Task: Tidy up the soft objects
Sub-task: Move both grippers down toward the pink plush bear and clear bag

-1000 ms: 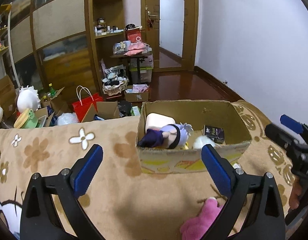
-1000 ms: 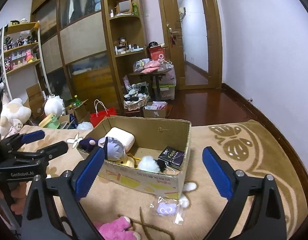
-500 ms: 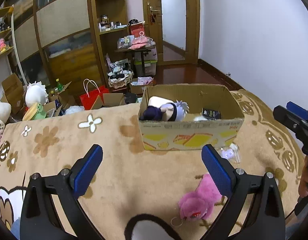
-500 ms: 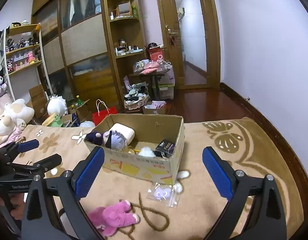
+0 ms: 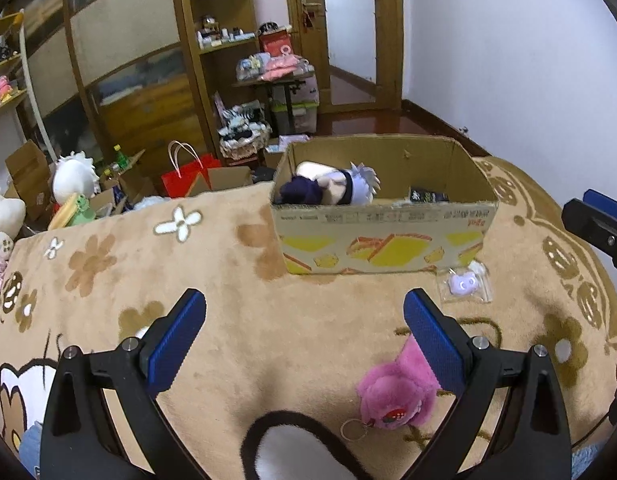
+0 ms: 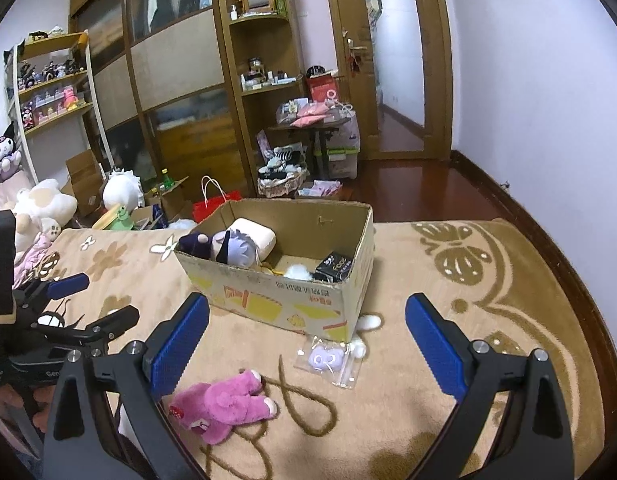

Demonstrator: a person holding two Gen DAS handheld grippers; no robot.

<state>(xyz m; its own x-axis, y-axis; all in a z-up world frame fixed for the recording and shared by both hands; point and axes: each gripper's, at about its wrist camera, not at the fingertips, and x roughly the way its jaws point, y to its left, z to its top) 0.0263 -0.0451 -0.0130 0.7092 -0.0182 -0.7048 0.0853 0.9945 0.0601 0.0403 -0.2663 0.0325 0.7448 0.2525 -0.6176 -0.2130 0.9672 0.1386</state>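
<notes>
An open cardboard box (image 5: pixel 384 240) (image 6: pixel 284 304) stands on the tan blanket. It holds a purple-and-white plush doll (image 5: pixel 332 188) (image 6: pixel 224 246), a white fluffy ball (image 6: pixel 298 271) and a black packet (image 6: pixel 334 266). A pink plush bear (image 5: pixel 396 392) (image 6: pixel 222 404) lies on the blanket before the box, by my left gripper's right finger. A bagged lilac charm (image 5: pixel 462 284) (image 6: pixel 328 358) lies near the box's corner. My left gripper (image 5: pixel 304 336) and right gripper (image 6: pixel 306 340) are both open and empty, above the blanket.
The blanket (image 5: pixel 228 312) has flower and butterfly patterns and ends at a wooden floor (image 6: pixel 420 192). Shelves, a red bag (image 5: pixel 188 178), boxes and large plush toys (image 6: pixel 44 204) crowd the room's left side. A small white pom-pom (image 6: pixel 368 322) lies by the box.
Both grippers have pulled back and up from the box. The box looks smaller and the pink bear and bagged charm have come fully into view. Both grippers stay open.
</notes>
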